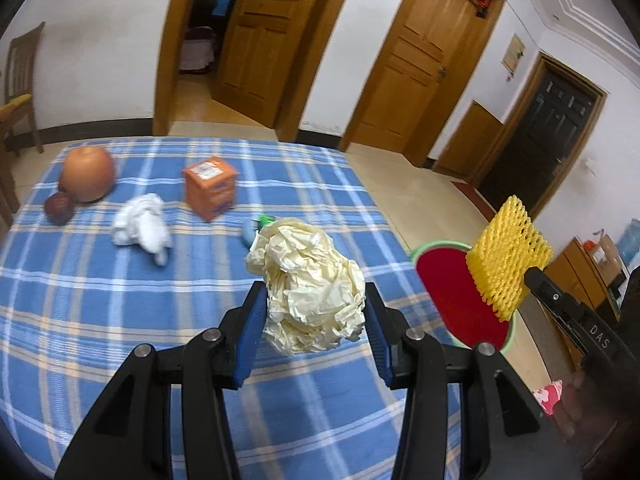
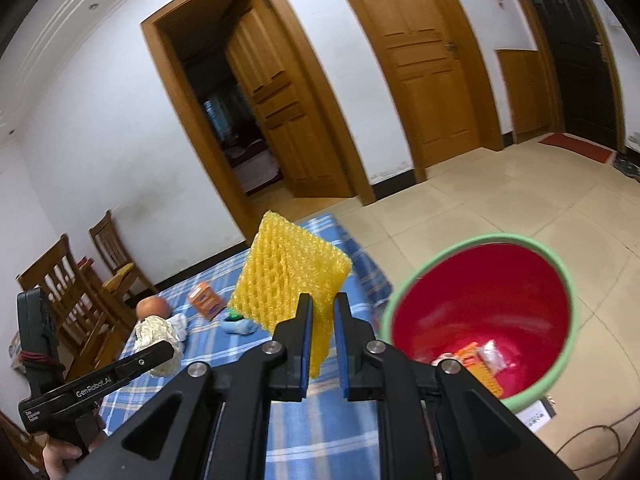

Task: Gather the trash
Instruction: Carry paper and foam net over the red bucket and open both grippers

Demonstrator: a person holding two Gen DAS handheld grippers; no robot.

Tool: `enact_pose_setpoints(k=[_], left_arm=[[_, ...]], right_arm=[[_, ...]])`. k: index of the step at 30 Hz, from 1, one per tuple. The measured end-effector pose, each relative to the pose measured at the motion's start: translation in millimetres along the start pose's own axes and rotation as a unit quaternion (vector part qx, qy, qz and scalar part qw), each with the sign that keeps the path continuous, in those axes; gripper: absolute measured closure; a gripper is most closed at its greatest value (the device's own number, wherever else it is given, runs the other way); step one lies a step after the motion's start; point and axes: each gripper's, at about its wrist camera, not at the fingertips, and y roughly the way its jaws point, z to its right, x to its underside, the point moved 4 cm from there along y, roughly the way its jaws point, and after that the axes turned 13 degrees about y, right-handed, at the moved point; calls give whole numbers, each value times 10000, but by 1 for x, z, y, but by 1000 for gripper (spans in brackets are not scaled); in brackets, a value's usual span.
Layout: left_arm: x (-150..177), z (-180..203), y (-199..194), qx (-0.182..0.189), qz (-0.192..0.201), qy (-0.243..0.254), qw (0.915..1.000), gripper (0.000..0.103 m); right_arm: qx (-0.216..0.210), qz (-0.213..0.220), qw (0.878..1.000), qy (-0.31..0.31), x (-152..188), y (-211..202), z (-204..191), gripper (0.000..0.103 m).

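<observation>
Aloft, left claw grips crumpled paper; right claw pinches foam net.

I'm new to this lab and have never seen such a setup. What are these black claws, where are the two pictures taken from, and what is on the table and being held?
There is no robot: a person holds a two-finger gripper in each hand, each with a camera looking along its fingers. The left gripper clamps a crumpled cream paper ball. The right gripper pinches a yellow foam net near a red bin with a green rim, which already holds some wrappers. On the blue plaid tablecloth lie a white tissue wad, an orange box and two fruits.
</observation>
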Motion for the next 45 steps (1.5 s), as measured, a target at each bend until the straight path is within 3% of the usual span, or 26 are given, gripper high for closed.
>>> enact_pose_setpoints(k=[26, 37, 41, 45], left_arm=[[-27, 101, 58, 547, -227, 797, 9951, 55], [-28, 125, 78, 677, -364, 943, 9926, 55], [-28, 131, 86, 704, -419, 986, 9918, 55], [-27, 138, 95, 736, -489, 1044, 9906, 55]], right_arm=[[1234, 437, 9899, 547, -15, -17, 102, 90], [1435, 327, 9868, 676, -13, -8, 125, 86], [1399, 281, 9872, 718, -13, -6, 130, 82], [1300, 282, 9879, 793, -13, -7, 134, 67]])
